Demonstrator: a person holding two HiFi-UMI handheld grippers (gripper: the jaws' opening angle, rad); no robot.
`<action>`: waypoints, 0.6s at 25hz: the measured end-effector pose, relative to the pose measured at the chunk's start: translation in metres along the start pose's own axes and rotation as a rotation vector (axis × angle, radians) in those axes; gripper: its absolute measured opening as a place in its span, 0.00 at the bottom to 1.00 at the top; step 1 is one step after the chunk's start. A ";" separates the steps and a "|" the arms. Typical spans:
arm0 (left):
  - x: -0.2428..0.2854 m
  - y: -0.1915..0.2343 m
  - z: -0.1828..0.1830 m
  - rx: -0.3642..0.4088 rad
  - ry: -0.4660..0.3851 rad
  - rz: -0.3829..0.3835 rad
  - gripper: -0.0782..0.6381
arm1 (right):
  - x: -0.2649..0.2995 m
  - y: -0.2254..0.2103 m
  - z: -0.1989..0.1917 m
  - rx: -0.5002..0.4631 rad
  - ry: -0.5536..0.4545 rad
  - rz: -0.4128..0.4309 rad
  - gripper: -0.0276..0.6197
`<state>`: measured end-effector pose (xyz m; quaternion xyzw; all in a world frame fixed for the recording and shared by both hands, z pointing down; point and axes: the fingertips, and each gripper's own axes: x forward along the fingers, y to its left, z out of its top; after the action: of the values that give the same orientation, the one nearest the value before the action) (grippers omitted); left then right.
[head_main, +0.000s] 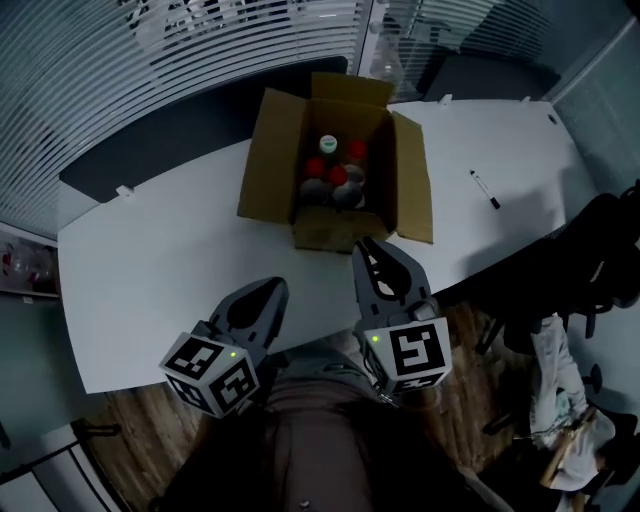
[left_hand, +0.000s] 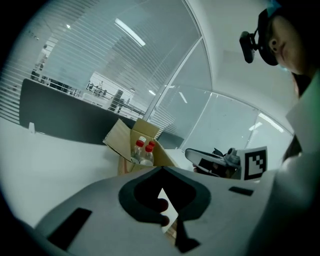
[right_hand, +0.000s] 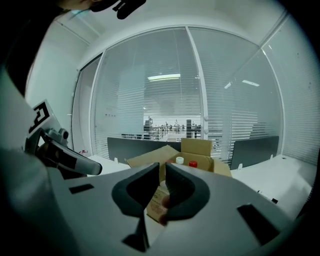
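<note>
An open cardboard box (head_main: 322, 233) stands on the white table (head_main: 160, 260), holding several clear bottles (head_main: 338, 175) with red caps and one with a white cap (head_main: 327, 143). My left gripper (head_main: 272, 286) hovers over the table's near edge, left of the box, shut with nothing in it. My right gripper (head_main: 366, 248) points at the box's near wall with a narrow gap between its jaws, holding nothing. The left gripper view shows its joined tips (left_hand: 162, 169) below the box (left_hand: 125, 140). In the right gripper view the box (right_hand: 197, 149) sits just beyond the jaws (right_hand: 162, 167).
A black marker (head_main: 485, 188) lies on the table right of the box. Dark partition panels (head_main: 150, 150) line the table's far edge, before blinds and glass walls. A black chair (head_main: 600, 250) with clutter stands at the right. Wooden floor shows below the table's near edge.
</note>
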<state>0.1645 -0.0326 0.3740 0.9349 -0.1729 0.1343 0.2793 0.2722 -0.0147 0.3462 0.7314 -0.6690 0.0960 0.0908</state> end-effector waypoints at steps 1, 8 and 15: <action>-0.001 0.002 0.000 -0.004 -0.005 0.007 0.12 | 0.003 -0.001 0.000 -0.002 0.006 0.005 0.08; -0.009 0.027 0.012 -0.022 -0.011 0.064 0.12 | 0.028 -0.004 0.005 -0.060 0.023 0.024 0.11; -0.012 0.048 0.017 -0.024 -0.033 0.059 0.12 | 0.050 -0.002 0.012 -0.099 0.034 0.021 0.18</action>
<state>0.1372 -0.0773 0.3793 0.9281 -0.2066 0.1247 0.2836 0.2786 -0.0658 0.3479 0.7173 -0.6789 0.0760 0.1371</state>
